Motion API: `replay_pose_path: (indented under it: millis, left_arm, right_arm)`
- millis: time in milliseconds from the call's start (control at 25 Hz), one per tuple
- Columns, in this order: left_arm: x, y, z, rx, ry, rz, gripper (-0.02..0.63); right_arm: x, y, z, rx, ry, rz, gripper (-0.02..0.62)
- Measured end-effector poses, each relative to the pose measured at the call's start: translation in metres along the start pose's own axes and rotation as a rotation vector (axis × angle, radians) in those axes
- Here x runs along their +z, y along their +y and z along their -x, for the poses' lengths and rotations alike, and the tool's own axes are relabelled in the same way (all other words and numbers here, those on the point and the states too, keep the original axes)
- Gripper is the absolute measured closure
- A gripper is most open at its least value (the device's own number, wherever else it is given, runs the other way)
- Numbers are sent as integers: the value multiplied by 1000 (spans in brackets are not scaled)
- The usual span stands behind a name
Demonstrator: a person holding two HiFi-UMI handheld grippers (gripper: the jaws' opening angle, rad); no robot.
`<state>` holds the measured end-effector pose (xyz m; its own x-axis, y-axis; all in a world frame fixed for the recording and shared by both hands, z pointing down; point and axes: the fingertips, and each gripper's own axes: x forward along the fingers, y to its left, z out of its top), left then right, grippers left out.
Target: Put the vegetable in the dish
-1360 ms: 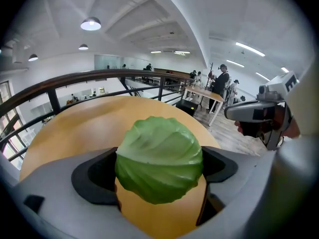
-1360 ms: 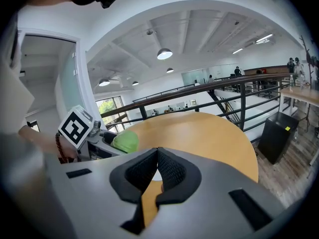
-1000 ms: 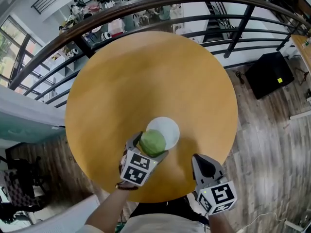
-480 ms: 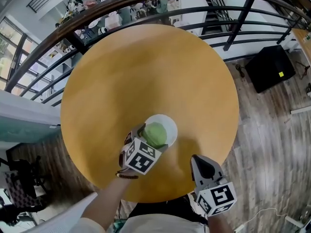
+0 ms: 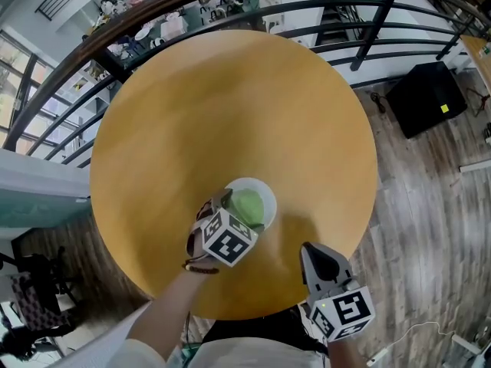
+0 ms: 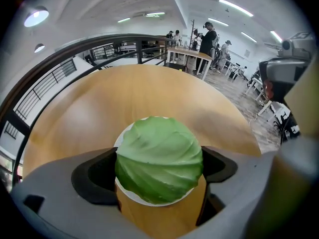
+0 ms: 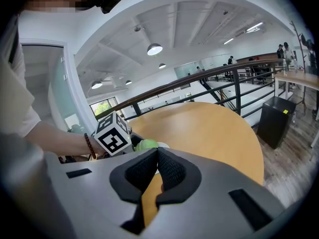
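Carrying the green cabbage (image 5: 248, 205) forward over the last second, the left tool (image 5: 238, 216) has taken it from the near rim of the white dish (image 5: 259, 187) to a spot over the dish's middle, so that only a thin crescent of white shows past the cabbage in the head view. The marker cube on that tool has tipped further over as the wrist reached in. In the left gripper view the jaws stand wide apart and press on the cabbage's two sides, and the dish's round edge peeps out behind and under it. Whether the cabbage already rests on the dish or hangs just above it cannot be told. The dish itself sits on the round wooden table (image 5: 230, 98), towards the person's side. The right tool (image 5: 319, 261) has not stirred from the table's near edge; its jaws are closed together with nothing between them. By the look of it the carry is all but done: the cabbage is lined up with the dish, and what remains is to lower it if need be, spread the jaws and draw the left tool back without rolling the cabbage off
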<state>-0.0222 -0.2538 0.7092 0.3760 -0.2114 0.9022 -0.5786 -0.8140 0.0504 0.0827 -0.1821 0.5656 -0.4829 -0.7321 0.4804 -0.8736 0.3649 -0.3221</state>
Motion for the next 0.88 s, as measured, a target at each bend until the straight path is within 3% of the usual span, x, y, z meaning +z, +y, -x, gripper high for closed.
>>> replay_pose_path:
  millis: [520,880]
  left_arm:
    - [-2,2,-17,-11,59,-43,107]
    - [-2,4,-20,-47,97,-30,107]
  right_arm:
    - [-6,-8,-3,-1,1,-29,572]
    - [-7,-7,-6,4,2,-47,572]
